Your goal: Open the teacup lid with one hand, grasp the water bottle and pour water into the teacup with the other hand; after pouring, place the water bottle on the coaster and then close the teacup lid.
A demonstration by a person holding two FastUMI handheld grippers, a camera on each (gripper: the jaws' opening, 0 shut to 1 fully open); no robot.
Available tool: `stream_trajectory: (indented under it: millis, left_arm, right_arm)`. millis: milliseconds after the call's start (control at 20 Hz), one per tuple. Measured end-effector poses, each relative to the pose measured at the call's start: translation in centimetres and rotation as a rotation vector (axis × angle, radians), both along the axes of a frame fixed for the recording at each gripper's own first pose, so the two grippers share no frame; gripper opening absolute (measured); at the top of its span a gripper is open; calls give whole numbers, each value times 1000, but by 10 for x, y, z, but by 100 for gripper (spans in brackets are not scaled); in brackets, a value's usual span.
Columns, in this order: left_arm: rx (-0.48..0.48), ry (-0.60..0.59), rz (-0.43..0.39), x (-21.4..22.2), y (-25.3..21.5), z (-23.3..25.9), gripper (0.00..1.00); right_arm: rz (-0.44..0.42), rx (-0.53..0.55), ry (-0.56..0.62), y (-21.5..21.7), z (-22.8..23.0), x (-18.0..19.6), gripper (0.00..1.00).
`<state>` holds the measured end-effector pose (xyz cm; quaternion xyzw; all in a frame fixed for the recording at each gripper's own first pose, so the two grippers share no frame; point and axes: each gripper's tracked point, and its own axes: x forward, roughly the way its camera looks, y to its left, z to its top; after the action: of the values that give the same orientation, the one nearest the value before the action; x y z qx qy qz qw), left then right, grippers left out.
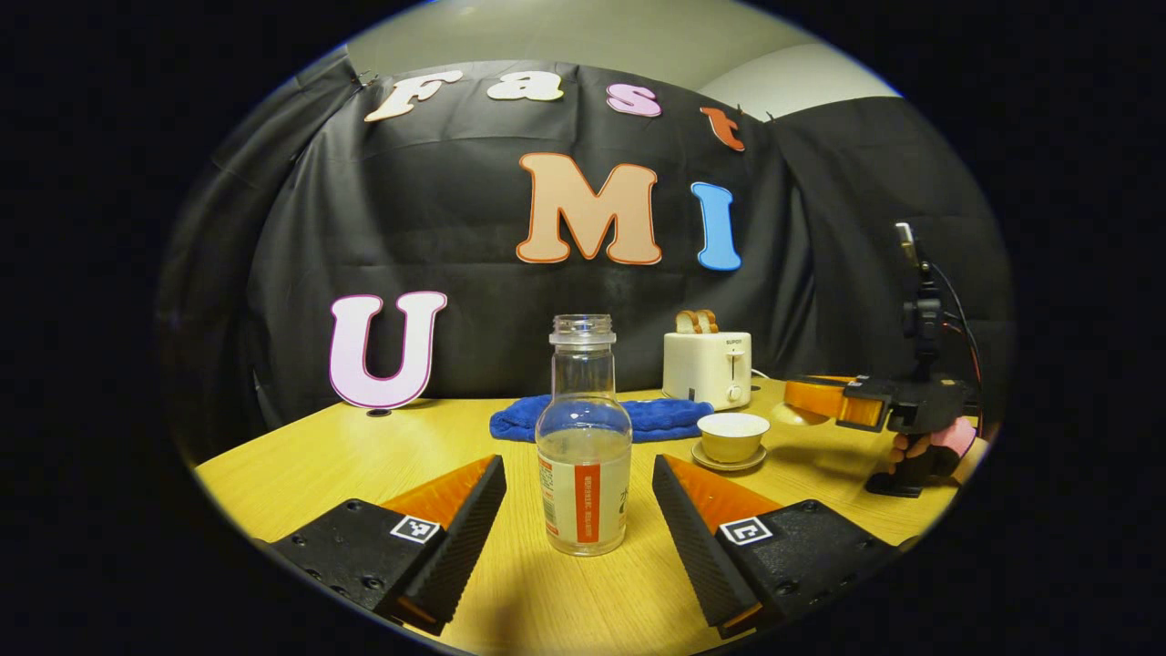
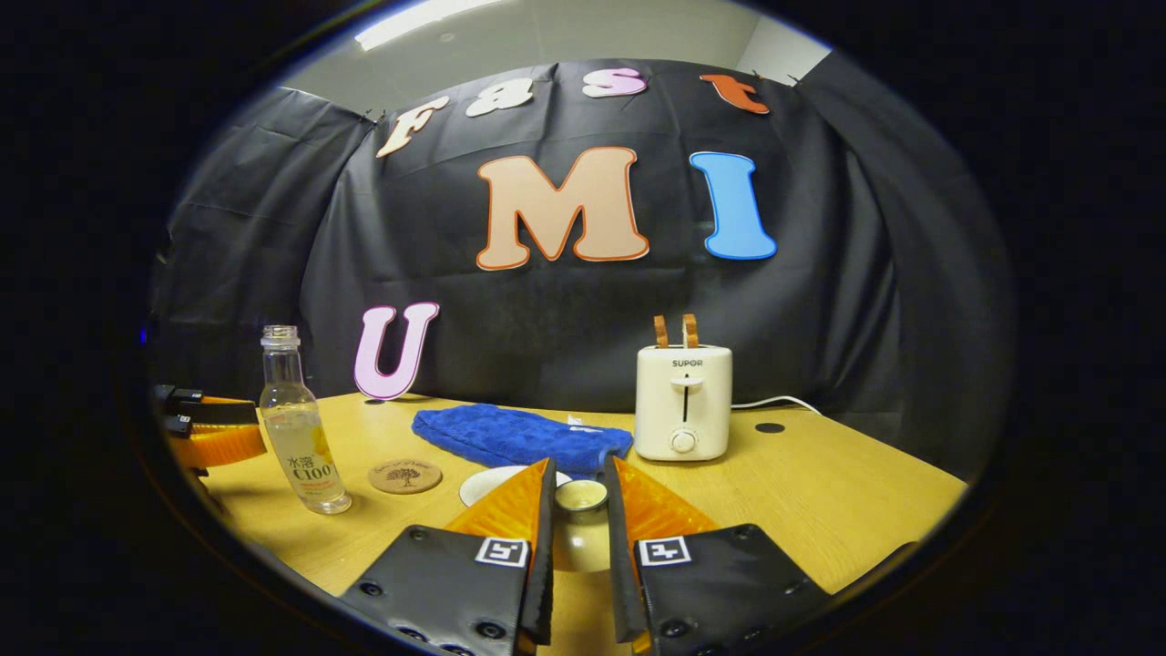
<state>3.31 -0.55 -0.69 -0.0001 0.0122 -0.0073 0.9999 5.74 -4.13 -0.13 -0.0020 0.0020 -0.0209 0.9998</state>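
A clear water bottle (image 1: 583, 437) without a cap stands on the wooden table between the spread fingers of my left gripper (image 1: 578, 465), which is open and not touching it. The teacup (image 1: 733, 435) sits uncovered on its saucer to the right of the bottle. My right gripper (image 2: 579, 469) is shut on the knob of the teacup lid (image 2: 581, 497) and holds it above the table. The right gripper (image 1: 865, 401) also appears in the left gripper view, held by a hand to the right of the cup. A round coaster (image 2: 405, 476) lies beside the bottle (image 2: 296, 428).
A white toaster (image 1: 709, 369) with bread in its slots stands at the back of the table, with a folded blue cloth (image 1: 656, 417) to its left. The table (image 2: 820, 492) has bare wood at the right. The black booth wall closes the back.
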Motion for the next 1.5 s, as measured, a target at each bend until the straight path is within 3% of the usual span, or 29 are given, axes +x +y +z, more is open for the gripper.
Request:
stream_trajectory:
  millis: [700,900,1100,1350,1500]
  left_arm:
    - [-25,162,-30,45,0,-27,94]
    - [-4,202,-41,53,-2,-33,81]
    - [-1,220,-41,55,-1,-36,74]
    - [5,222,-23,56,1,-36,71]
    - [77,247,3,60,8,-34,70]
  right_arm:
    - [21,2,0,-7,2,-35,30]
    - [22,3,1,-6,1,-34,30]
    - [24,2,2,-6,4,-35,30]
    - [23,3,2,-7,3,-36,30]
    - [22,2,2,-6,2,-36,29]
